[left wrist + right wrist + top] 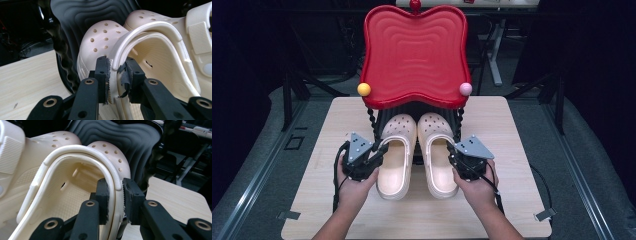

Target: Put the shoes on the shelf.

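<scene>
Done: our left gripper (374, 156) pinches left clog (395, 152), right gripper (458, 152) pinches right clog (438, 150) | Left: toes half under red rack (414, 55), move unfinished.

the red tray (414, 55) hides the toes of both shoes and the top of the black rack (377, 122) under it near the table's far edge. the left shoe (396, 155) has its outer wall covered by the left gripper (379, 151); the right shoe (436, 155) likewise by the right gripper (451, 150). in both gripper views the heels are cut off at the bottom edge.
</scene>
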The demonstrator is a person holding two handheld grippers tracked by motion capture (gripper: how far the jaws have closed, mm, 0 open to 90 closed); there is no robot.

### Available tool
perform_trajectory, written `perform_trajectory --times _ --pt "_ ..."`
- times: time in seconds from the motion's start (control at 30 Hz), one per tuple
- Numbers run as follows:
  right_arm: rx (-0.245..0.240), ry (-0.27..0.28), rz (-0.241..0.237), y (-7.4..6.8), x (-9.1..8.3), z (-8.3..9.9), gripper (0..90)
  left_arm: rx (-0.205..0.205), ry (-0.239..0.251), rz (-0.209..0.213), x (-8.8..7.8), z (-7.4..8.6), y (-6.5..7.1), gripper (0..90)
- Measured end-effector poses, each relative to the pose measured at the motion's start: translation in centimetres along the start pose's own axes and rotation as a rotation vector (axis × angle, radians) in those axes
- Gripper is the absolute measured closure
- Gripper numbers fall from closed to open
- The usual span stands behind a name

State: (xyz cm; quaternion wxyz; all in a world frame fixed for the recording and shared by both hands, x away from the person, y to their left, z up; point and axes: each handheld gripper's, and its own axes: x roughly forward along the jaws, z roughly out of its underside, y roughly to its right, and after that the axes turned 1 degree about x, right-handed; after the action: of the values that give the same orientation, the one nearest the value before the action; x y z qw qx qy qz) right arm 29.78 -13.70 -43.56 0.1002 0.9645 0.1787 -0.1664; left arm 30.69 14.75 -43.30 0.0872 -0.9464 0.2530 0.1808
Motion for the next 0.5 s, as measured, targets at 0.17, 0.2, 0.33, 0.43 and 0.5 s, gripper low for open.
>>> perform_trajectory --times 0.17,0.2,0.33,0.43,0.5 --pt "-0.007 -0.006 0.023 -0.4 1.6 -0.3 74.8 0.009 0.008 -0.014 1.6 -0.4 -0.2 74.8" --pt "-0.004 0.001 0.024 -0.4 1.9 -0.3 74.7 0.023 0.013 -0.030 1.8 -0.5 -0.3 74.8" --pt "0.033 0.018 0.036 -0.2 2.8 -0.4 74.5 -0.001 0.023 -0.030 2.7 -0.6 -0.9 74.7" --pt "0.049 0.020 0.043 -0.1 3.7 -0.4 74.1 -0.006 0.017 -0.034 3.6 -0.6 -1.1 74.6" --pt "0.047 0.028 0.052 -0.2 4.1 -0.5 74.0 -0.007 0.029 -0.041 4.0 -0.8 -1.2 74.5"
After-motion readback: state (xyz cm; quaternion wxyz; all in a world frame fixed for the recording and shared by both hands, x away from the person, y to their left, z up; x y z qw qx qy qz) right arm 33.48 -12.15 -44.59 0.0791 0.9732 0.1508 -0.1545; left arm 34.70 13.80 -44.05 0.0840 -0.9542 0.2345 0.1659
